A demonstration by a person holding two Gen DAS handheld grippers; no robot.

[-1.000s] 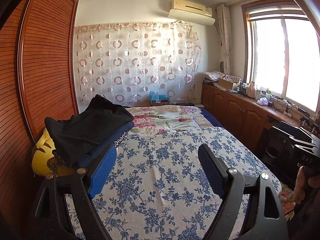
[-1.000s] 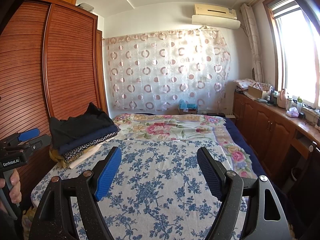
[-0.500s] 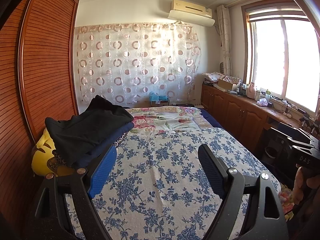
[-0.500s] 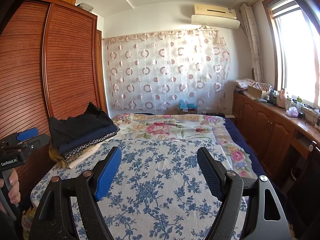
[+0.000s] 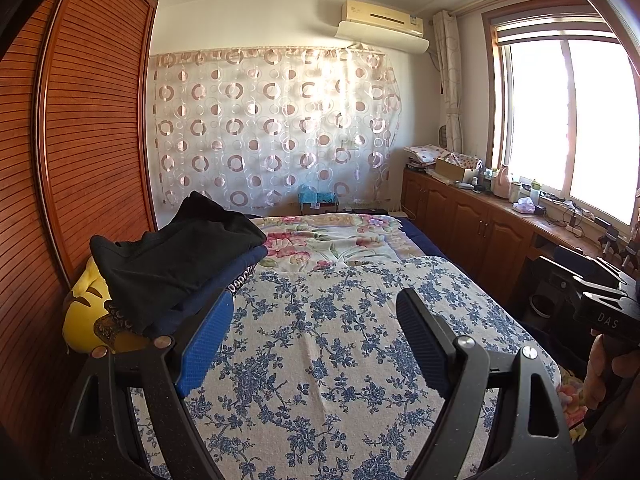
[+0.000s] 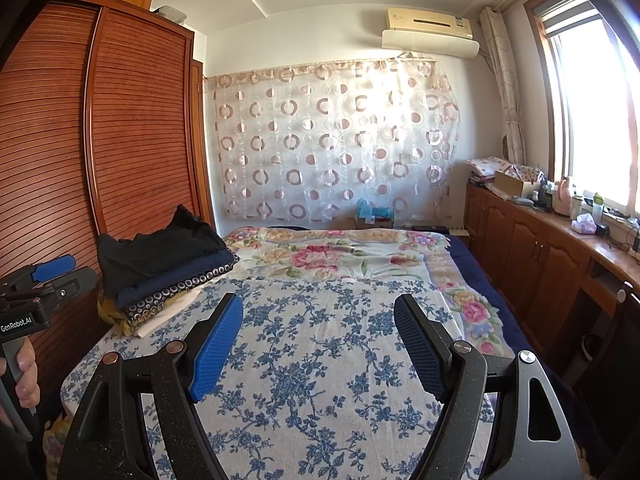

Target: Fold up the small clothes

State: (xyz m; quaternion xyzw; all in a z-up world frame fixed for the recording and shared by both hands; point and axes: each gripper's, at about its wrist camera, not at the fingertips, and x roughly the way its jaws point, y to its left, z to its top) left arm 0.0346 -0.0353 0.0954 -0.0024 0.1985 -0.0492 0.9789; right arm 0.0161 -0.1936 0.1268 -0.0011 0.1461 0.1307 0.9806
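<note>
Left wrist view: the left gripper (image 5: 314,332) hangs over the bed (image 5: 320,360) with its jaws spread wide and nothing between them; the blue pads (image 5: 206,344) frame only the blue-flowered sheet (image 5: 328,344) that covers the near part of the bed. The pile of clothes (image 5: 176,260) sits at the bed's left edge, just beyond the left pad: a black garment on top, a dark blue one under it, a strip with pale rings showing at the fold. A yellow cushion (image 5: 86,316) lies under the pile, against the brown slatted wardrobe (image 5: 92,120). Beyond the flowered sheet a blanket with pink roses (image 5: 328,236) reaches the far edge of the bed. At the right edge of this view a hand (image 5: 608,368) grips the handle of the right gripper (image 5: 600,292), off the bed's right side.

Right wrist view: the right gripper (image 6: 318,340) is likewise released, its pads wide apart over the bare flowered sheet (image 6: 312,360), holding nothing. The pile of clothes (image 6: 164,264) lies at the bed's left edge, well ahead of the left pad, apart from it. A hand (image 6: 24,372) at the left edge holds the left gripper (image 6: 44,276), beside the wardrobe (image 6: 140,140). A curtain with rings (image 6: 332,140) hangs on the far wall, and wooden cabinets (image 6: 532,248) run along the right under the window (image 6: 592,112).
</note>
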